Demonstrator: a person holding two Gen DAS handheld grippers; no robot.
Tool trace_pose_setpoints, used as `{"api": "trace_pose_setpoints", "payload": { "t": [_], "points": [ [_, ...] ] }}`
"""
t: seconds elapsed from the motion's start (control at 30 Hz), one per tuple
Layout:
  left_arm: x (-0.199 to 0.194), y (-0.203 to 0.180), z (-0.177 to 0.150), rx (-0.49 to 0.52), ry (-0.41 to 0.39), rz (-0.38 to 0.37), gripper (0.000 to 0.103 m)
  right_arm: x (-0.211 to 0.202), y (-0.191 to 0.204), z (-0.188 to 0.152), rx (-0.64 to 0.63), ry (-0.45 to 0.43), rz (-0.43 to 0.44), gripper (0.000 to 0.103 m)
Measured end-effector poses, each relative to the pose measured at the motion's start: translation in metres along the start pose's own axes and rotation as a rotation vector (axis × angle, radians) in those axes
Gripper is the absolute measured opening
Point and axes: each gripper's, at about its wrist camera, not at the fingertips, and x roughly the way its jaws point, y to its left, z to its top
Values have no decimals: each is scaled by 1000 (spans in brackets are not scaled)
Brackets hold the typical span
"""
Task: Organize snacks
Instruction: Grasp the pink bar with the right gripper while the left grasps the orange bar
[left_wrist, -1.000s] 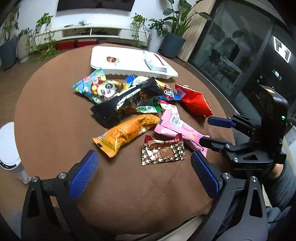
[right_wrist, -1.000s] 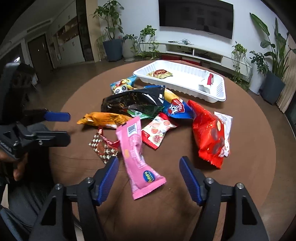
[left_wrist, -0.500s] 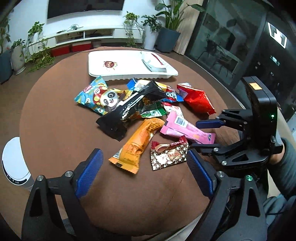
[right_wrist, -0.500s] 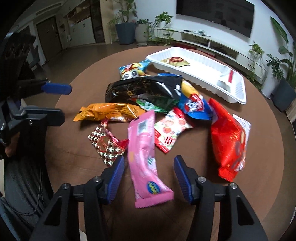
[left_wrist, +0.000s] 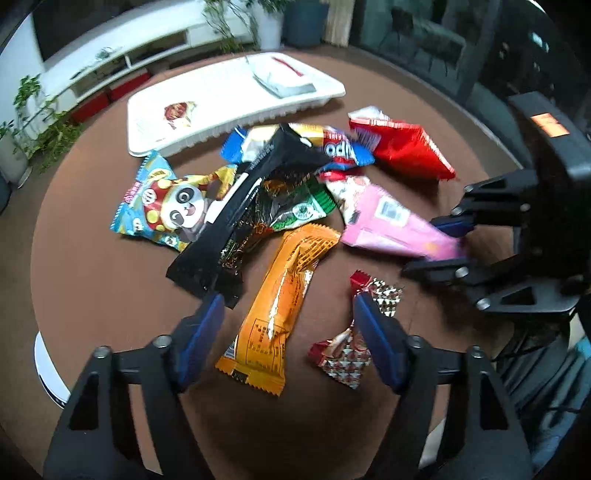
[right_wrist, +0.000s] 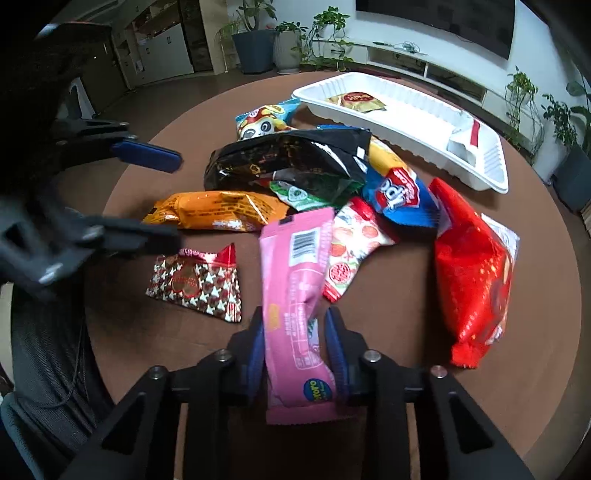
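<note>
A pile of snack packets lies on the round brown table (left_wrist: 92, 280). My right gripper (right_wrist: 297, 345) is shut on the near end of the pink packet (right_wrist: 295, 295), which also shows in the left wrist view (left_wrist: 388, 225). My left gripper (left_wrist: 291, 332) is open, its fingers on either side of the orange bar (left_wrist: 280, 299), just above it. A red-and-gold checked candy (left_wrist: 354, 343) lies by its right finger. The white tray (left_wrist: 229, 103) at the far side holds a small brown-labelled packet (left_wrist: 179, 112) and a white packet (left_wrist: 284, 79).
A black bag (left_wrist: 243, 206), a panda bag (left_wrist: 166, 206), a green packet (left_wrist: 295, 206), a blue bag (left_wrist: 332, 147), a strawberry-print packet (right_wrist: 351, 251) and a red bag (right_wrist: 476, 266) lie in the pile. A white object (left_wrist: 48, 365) stands beyond the left table edge.
My right gripper has moved in and closed on the pink packet's near end. My left gripper has moved forward and lower over the orange bar, still open.
</note>
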Motion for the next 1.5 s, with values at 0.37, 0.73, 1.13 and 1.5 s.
{"api": "trace_pose_setpoints", "payload": {
  "t": [0.37, 0.73, 1.13, 1.5],
  "points": [
    [28, -6, 26, 109, 153, 35, 58, -4, -4, -6, 34, -2, 5, 31],
    [35, -14, 33, 145, 222, 9, 39, -4, -8, -7, 24, -1, 12, 31],
    [44, -9, 39, 87, 239, 17, 48, 1, -4, -1, 2, 28, -6, 37],
    [52, -10, 57, 138, 316, 61, 48, 7, -10, 9, -43, 137, -44, 56]
  ]
}}
